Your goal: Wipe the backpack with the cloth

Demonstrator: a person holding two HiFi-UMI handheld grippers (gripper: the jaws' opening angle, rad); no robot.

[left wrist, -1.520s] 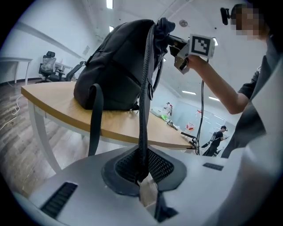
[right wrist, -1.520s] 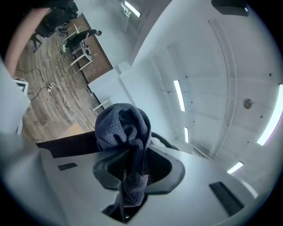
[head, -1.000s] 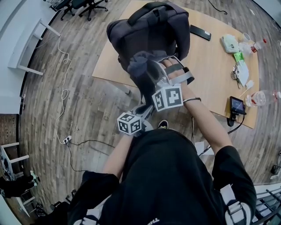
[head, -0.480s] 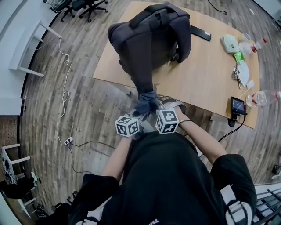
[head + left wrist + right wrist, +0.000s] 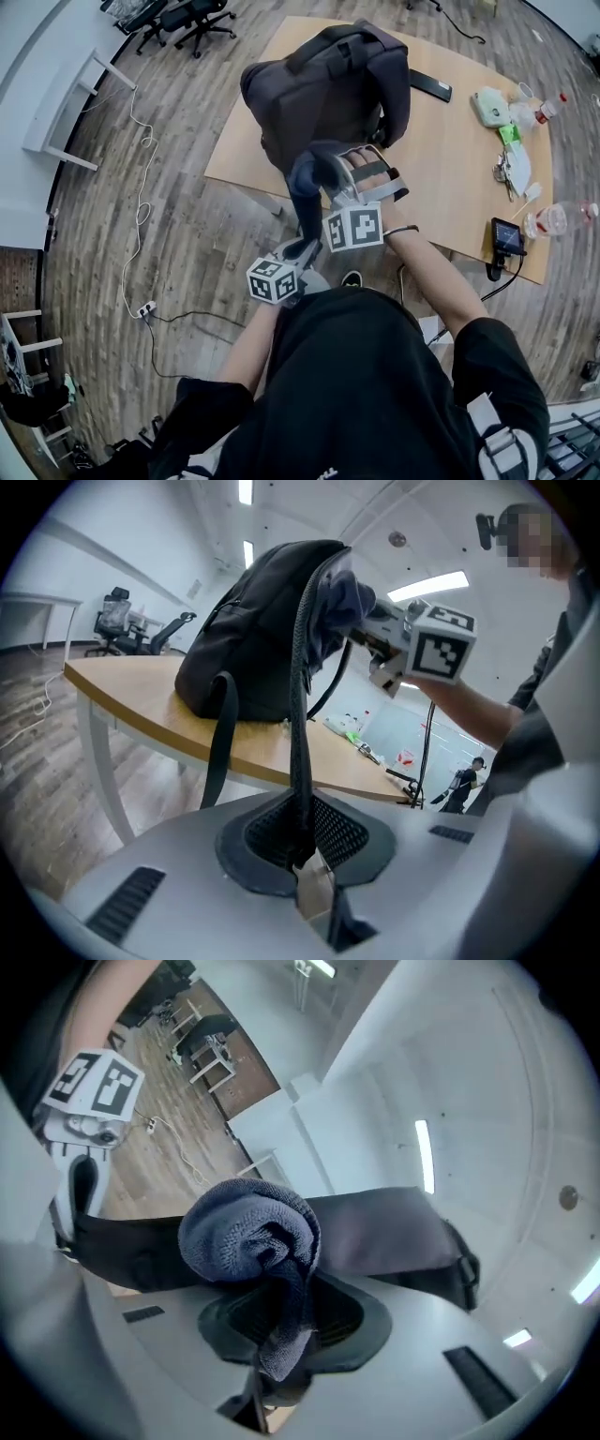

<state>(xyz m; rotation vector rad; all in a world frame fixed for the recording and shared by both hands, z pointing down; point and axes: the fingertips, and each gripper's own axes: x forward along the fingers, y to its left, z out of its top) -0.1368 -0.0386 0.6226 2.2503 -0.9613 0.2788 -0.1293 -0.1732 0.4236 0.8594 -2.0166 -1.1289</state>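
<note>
Backpack [image 5: 323, 89]: dark grey, standing on the wooden tabletop [image 5: 441, 159] close to its near left edge, top handle upward; office chairs [image 5: 178, 14] stand on the plank floor beyond.
Left gripper [image 5: 305, 850]: held low, in front of the person and off the tabletop's edge; its jaws are clamped together on the backpack's strap [image 5: 300, 714], with a pale tag at the pinch point.
Right gripper [image 5: 281, 1335]: higher than the left one and nearer the backpack, over the tabletop's edge; its jaws are closed on the cloth [image 5: 248, 1232], whose tail hangs down between them.
Strap: a black webbing band, stretched out from the backpack down to the left gripper; a second loose strap hangs over the tabletop's edge beside it.
Cloth: blue-grey knit, bunched into a rounded wad in front of the right gripper's jaws and lying against the stretched strap.
Small things: a dark flat device [image 5: 429, 84] just right of the backpack; a plastic bottle [image 5: 555, 219] and a small screen [image 5: 506, 236] at the tabletop's far right.
</note>
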